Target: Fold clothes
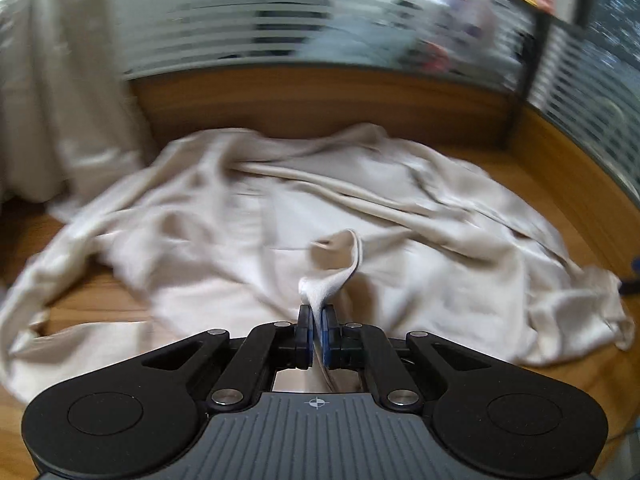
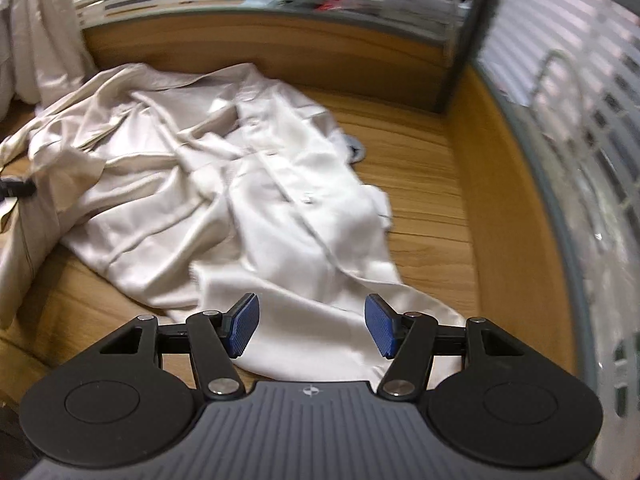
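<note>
Shirt (image 2: 248,184), cream, rumpled, unfolded on wooden desk (image 2: 432,184) ahead of both tongs. Left gripper (image 1: 316,320) pinches a raised fabric edge. Right gripper (image 2: 311,326) spread wide over near hem. Judged: spreading or folding stage; right needs a hold opposite.

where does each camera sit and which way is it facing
Left wrist: sits on the left tongs, looking forward along them over the beige garment toward the wooden back panel; the tongs are shut on a fabric fold.
Right wrist: sits on the right tongs, open above the garment's near edge, facing the desk corner.
Shared: the same garment, desk and striped glass partition.
</note>
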`<state>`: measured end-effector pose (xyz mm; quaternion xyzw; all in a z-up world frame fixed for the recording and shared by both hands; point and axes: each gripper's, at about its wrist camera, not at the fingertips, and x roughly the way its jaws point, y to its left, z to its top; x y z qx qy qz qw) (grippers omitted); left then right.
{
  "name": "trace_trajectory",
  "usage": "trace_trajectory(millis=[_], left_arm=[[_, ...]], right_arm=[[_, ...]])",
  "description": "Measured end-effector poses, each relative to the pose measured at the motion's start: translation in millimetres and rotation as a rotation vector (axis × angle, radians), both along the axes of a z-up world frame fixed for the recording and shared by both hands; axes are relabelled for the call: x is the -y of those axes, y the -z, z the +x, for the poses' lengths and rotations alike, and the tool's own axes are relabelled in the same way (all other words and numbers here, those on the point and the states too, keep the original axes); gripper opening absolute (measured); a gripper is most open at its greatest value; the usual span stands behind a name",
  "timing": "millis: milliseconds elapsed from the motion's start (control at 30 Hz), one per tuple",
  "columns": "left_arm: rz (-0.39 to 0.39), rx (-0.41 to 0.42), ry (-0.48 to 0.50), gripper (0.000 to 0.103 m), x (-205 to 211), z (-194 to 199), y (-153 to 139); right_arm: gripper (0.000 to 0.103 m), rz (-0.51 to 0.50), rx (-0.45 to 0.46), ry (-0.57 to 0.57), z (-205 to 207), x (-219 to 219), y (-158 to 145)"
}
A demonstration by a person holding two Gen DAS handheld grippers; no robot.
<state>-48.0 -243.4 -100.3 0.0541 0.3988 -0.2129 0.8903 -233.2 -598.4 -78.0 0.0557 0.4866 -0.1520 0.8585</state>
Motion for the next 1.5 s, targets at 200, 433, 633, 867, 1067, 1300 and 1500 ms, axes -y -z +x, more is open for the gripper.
trace_trajectory(millis=[200,433,633,867,1067,1300,1500], left_arm=[[0.079,0.001,-0.149,0.006,-65,41,-13],[0.181,0.009,-0.302,0.006,-125,82,-22],[0.178,-0.01,-0.364,0.01,-161,97,-21],[0.094,-0.051,-0.216,0.032,-153,68,-13],[0.063,-0.135,-0.168,0.048,-133,29,13],[0.063,-0.206,-0.229,0.056,-120,0,43],[0.079,-0.234,-0.3,0.056,-113,-14,63]], right_arm=[[0.065,0.047,-0.012,-0.072,28,-20,12],[0.065,0.08,-0.019,-0.108,54,-42,20],[0.065,0.098,-0.029,-0.1,64,-55,26],[0.065,0.095,-0.08,-0.138,63,-63,44],[0.064,0.075,-0.139,-0.159,56,-63,62],[0.053,0.082,-0.165,-0.157,58,-55,81],[0.018,0.101,-0.162,-0.168,63,-49,88]])
